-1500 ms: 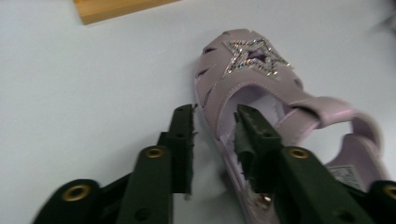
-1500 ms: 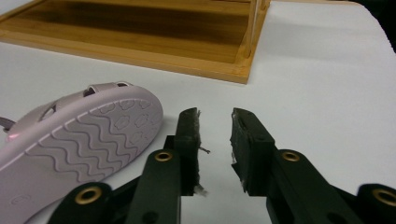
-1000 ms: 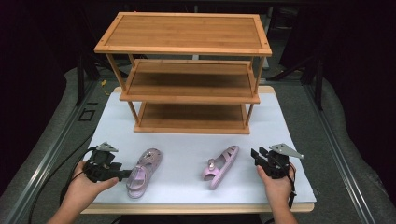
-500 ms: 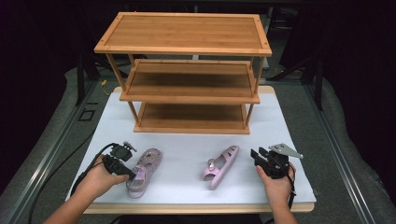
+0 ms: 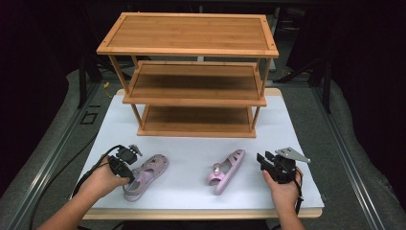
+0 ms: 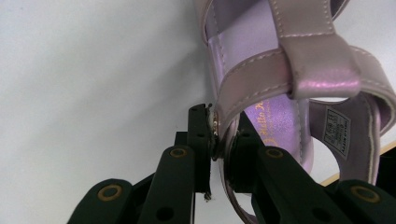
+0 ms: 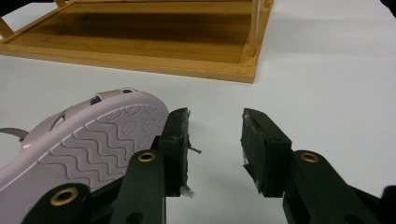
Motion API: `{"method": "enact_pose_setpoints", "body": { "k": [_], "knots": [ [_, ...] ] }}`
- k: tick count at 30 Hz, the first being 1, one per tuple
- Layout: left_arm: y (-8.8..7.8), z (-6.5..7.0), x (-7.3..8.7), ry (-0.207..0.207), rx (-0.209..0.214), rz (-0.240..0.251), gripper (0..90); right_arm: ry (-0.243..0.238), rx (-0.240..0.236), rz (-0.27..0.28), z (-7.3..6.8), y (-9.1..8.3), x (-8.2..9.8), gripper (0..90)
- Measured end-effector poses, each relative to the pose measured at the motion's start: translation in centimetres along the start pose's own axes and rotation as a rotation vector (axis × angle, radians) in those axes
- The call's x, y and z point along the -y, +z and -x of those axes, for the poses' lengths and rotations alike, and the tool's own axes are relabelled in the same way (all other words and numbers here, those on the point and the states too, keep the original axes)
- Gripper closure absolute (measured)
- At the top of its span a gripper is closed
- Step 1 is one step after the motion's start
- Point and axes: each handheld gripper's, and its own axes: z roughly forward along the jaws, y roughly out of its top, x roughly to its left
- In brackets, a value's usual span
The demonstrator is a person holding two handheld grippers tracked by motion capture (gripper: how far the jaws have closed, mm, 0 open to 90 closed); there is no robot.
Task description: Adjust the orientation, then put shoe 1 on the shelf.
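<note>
Two pink sandals lie on the white table. The left sandal (image 5: 148, 172) rests upright; my left gripper (image 5: 129, 171) is at its heel end. The left gripper view has my left gripper (image 6: 219, 140) with its jaws just closed, pads pressing the sandal's (image 6: 322, 70) side strap between them. The right sandal (image 5: 226, 170) lies on its side. Just to its right my right gripper (image 5: 262, 162) stays open. In the right gripper view its left jaw stands close beside the ribbed sole (image 7: 93, 140), and nothing lies between my right gripper's (image 7: 215, 135) pads.
A three-tier wooden shoe rack (image 5: 191, 100) stands at the back of the table (image 5: 191, 143), its lowest shelf (image 7: 140, 42) ahead of the right gripper. All of its shelves are bare. The table's front edge runs just below both hands.
My left hand has moved right and a little down onto the left sandal, and its jaws have closed on the strap. The right hand and both sandals have stayed put.
</note>
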Motion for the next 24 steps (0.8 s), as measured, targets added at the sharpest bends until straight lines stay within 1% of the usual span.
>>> {"method": "enact_pose_setpoints", "body": {
  "k": [3,4,5,7,8,9,12,14,17,18,20,22,24],
  "knots": [
    [0.0,-0.1,0.0,0.000,-0.010,0.003,82.4,0.001,-0.002,0.002,0.0,0.0,0.0,61.8],
    [0.0,-0.2,0.0,0.011,-0.016,0.007,82.4,0.001,-0.001,0.001,0.0,0.0,0.0,61.9],
    [0.0,-0.3,0.1,0.013,-0.017,0.012,82.6,0.004,-0.002,0.006,0.0,0.0,0.0,61.9],
    [0.0,-0.5,0.3,0.008,-0.004,0.029,82.7,0.004,-0.003,0.015,0.0,0.0,0.0,61.9],
    [0.0,-0.7,0.3,0.012,0.008,0.030,82.7,0.004,-0.002,0.016,0.0,-0.1,0.0,61.9],
    [0.0,-0.7,0.4,0.006,0.016,0.038,82.8,0.006,-0.001,0.017,0.0,-0.1,0.0,61.9],
    [0.0,-0.7,0.4,0.013,0.011,0.044,82.9,0.010,-0.005,0.017,0.1,0.0,0.0,62.0],
    [-0.2,-0.7,0.4,0.025,0.007,0.046,82.9,0.009,-0.003,0.019,0.1,0.0,-0.1,62.1],
    [-0.3,-0.6,0.5,0.021,0.009,0.072,83.1,0.010,-0.003,0.025,0.1,-0.1,-0.1,62.1],
    [-0.3,-0.7,0.5,0.025,0.014,0.072,83.0,0.013,-0.001,0.025,0.1,-0.1,-0.1,62.1],
    [-0.2,-0.8,0.6,0.025,0.026,0.090,83.1,0.014,0.001,0.024,0.2,-0.1,-0.1,62.1],
    [-0.3,-0.9,0.7,0.020,0.025,0.100,83.1,0.016,-0.001,0.025,0.2,-0.1,-0.1,62.1],
    [-0.4,-1.2,1.0,0.004,0.031,0.133,83.2,0.015,0.001,0.026,0.2,-0.1,-0.1,62.1]
  ]
}}
